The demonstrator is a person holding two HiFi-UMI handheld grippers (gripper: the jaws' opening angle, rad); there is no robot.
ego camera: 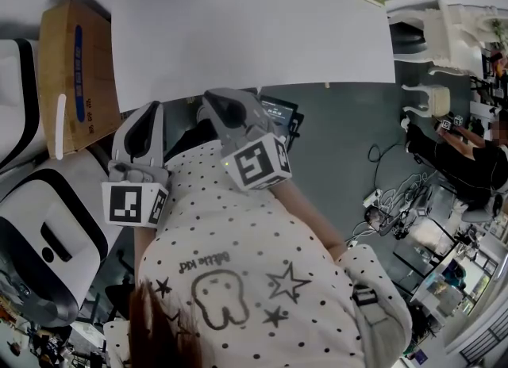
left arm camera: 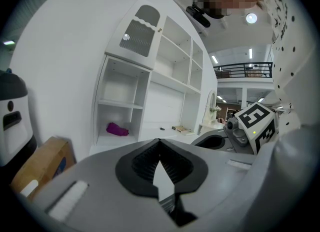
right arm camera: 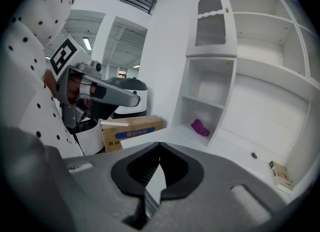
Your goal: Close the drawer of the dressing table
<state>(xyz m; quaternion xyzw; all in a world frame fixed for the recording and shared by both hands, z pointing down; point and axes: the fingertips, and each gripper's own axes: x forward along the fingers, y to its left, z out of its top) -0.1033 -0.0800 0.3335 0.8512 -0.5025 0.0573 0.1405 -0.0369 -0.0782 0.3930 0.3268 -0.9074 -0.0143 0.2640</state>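
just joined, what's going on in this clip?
A person in a dotted shirt stands at a white dressing table, holding the left gripper and the right gripper close to the chest. Both have their jaws together with nothing between them, and neither touches the table. No open drawer shows in any view. A purple thing lies on a low shelf.
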